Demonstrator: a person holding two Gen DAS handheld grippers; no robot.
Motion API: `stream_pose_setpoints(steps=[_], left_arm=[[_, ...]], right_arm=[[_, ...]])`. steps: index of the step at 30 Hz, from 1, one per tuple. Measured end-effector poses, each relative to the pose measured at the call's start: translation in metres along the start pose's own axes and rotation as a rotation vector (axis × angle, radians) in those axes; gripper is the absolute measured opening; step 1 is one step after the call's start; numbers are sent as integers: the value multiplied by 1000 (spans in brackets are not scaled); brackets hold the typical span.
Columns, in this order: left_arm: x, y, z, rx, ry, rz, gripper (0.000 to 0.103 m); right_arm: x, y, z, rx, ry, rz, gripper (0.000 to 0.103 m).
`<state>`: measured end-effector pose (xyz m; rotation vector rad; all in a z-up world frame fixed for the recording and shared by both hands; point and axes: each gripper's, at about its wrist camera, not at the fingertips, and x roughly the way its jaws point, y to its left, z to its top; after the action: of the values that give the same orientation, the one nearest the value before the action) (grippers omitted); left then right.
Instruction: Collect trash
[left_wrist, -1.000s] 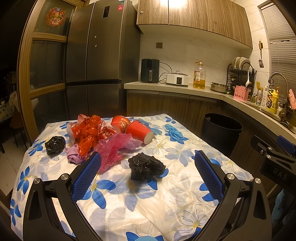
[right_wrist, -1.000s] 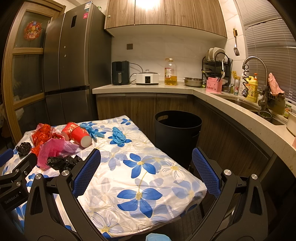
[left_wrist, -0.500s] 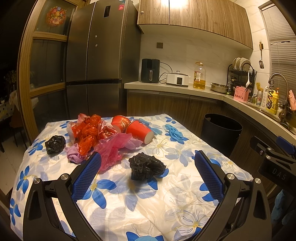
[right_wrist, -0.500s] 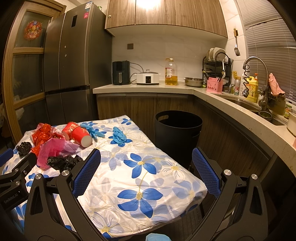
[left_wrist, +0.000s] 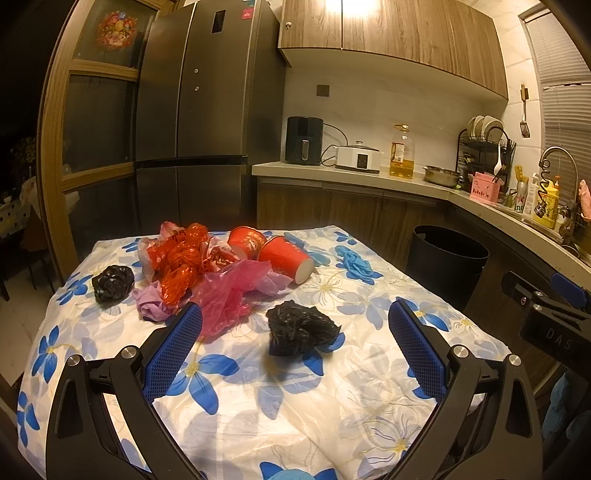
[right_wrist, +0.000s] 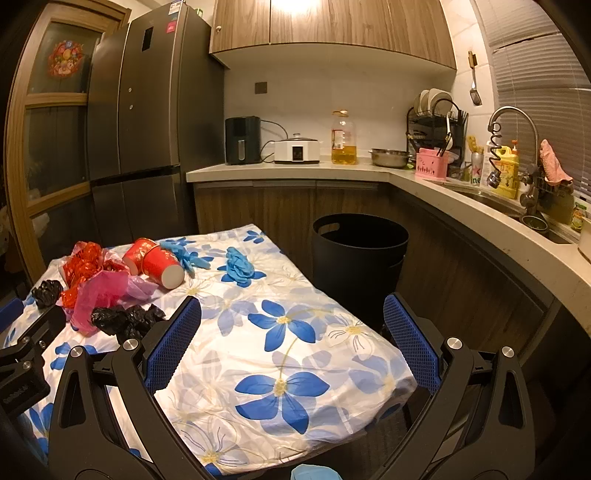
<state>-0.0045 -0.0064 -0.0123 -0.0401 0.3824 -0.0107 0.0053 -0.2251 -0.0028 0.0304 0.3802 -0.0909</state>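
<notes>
Above the near edge of the table (left_wrist: 295, 424), the left gripper (left_wrist: 295, 347) hangs with its blue fingers (left_wrist: 173, 350) wide apart and nothing between them. The right gripper (right_wrist: 291, 339) hangs over the right side of the table, and its fingers are wide apart too, holding nothing.

The table wears a white cloth with big blue flowers. Just past the left gripper lies a crumpled black bag (left_wrist: 299, 328), flat on the cloth. Behind it and to the left is a pink plastic bag (left_wrist: 229, 291), touching a little purple wad (left_wrist: 151, 306). A shiny red wrapper (left_wrist: 177, 258) sits on top of that pile. Off to the far left, on its own, is another black bag (left_wrist: 112, 282).

Next come two red paper cups (left_wrist: 284, 254), both tipped on their sides and touching each other. To their right is a blue glove (left_wrist: 354, 264), bunched up. In the right gripper's view a second blue glove (right_wrist: 184, 254) lies beside the cups.

On the floor past the right side of the table stands a black trash bin (right_wrist: 360, 254), open on top. Behind it runs the kitchen counter (right_wrist: 288, 170), and a tall dark fridge (left_wrist: 207, 122) stands at the back.
</notes>
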Motion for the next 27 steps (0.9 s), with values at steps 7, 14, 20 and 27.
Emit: stream_pose_setpoints(steps=[7, 14, 20, 27], left_arm=[[5, 32, -10, -66, -13, 68, 97], [18, 59, -17, -102, -5, 161, 97], [33, 81, -22, -121, 8, 201, 97], [49, 100, -23, -145, 22, 241, 97]], right_arm=[[16, 10, -9, -12, 12, 47, 98], [45, 43, -25, -43, 12, 166, 98], [73, 88, -39, -77, 38, 358, 96], [98, 139, -52, -177, 57, 493, 86]])
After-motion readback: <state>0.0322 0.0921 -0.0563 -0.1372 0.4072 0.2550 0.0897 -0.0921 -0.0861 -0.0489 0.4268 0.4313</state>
